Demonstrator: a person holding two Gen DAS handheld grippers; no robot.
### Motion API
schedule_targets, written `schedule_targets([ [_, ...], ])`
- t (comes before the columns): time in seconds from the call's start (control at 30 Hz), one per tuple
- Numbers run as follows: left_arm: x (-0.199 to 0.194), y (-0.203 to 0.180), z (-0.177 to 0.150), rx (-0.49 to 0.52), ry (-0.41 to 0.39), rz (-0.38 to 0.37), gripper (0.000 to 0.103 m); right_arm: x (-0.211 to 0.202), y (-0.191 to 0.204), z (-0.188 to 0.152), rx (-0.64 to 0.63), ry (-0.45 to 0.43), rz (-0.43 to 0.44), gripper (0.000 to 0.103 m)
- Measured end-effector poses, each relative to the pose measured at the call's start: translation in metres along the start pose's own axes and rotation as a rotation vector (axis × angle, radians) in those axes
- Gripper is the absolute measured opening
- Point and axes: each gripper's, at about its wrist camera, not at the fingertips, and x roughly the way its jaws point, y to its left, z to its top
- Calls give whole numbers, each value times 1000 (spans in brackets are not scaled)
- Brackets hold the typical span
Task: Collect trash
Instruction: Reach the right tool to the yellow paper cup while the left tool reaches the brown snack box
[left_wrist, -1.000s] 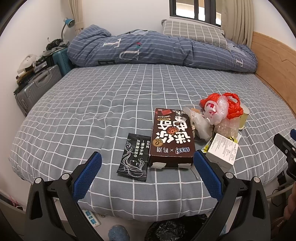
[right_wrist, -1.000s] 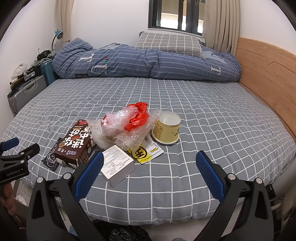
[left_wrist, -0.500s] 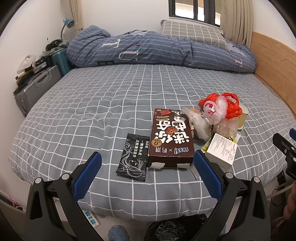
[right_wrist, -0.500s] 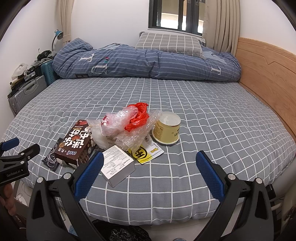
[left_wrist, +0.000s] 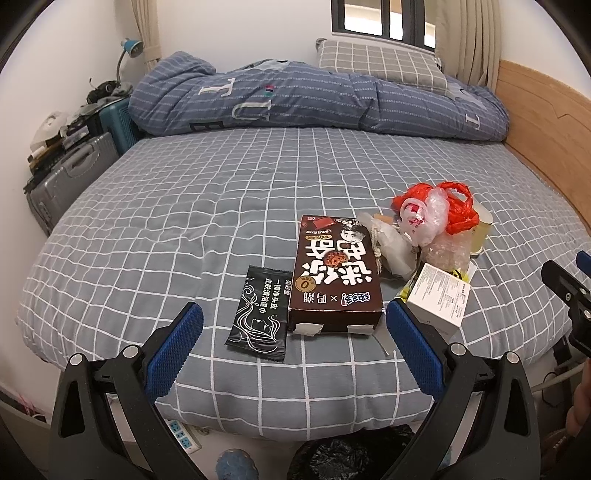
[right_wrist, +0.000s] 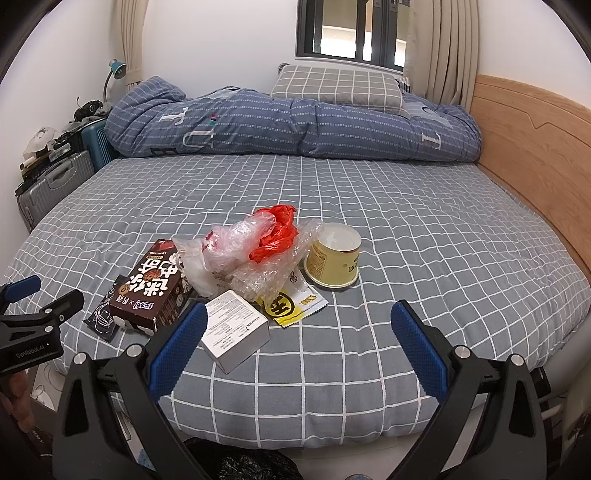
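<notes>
The trash lies in 1 group on the bed (left_wrist: 184, 206), near its front edge and toward the right side. The brown snack box (left_wrist: 334, 275) lies flat with its short taped end toward the front edge. The black sachet (left_wrist: 263, 313) lies just beside the box on its left, touching or almost touching it. On the right of the box is the white carton (left_wrist: 439, 297), lying at an angle close to the front edge. Behind the carton there is a heap of clear plastic wrap (right_wrist: 258, 266) with the red plastic bag (right_wrist: 275, 236) on top of it. The yellow cup (right_wrist: 334, 256) stands upright at the right of the heap, with its open mouth up. The yellow wrapper (right_wrist: 291, 304) lies flat in front of the cup, partly under the plastic wrap.

The left gripper (left_wrist: 294, 339) hovers before the front edge of the bed, and its blue fingers (left_wrist: 173, 354) are spread wide with nothing between them; the box and the sachet are seen in the gap, farther on. The right gripper (right_wrist: 295, 334) is also wide open and holds nothing; the white carton sits just by its left finger, apart from it.

Below the bed edge, on the floor, a black trash bag (left_wrist: 343, 458) is partly visible. A folded blue quilt (right_wrist: 295, 125) and a grey pillow (right_wrist: 340, 86) lie along the far edge of the bed.
</notes>
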Motion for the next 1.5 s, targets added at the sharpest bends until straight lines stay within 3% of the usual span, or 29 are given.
schedule_targets([
  [0.23, 19, -12, 8, 2, 17, -15, 97, 19, -6, 13, -11, 1, -35, 96],
  [0.7, 79, -24, 29, 12, 104, -5, 97, 99, -48, 32, 22, 51, -78, 96],
  [1.17, 128, -33, 33, 53, 202, 9, 97, 191, -58, 44, 2, 136, -73, 92],
  [1.5, 137, -43, 34, 61, 219, -13, 97, 219, -51, 47, -12, 171, -44, 87],
])
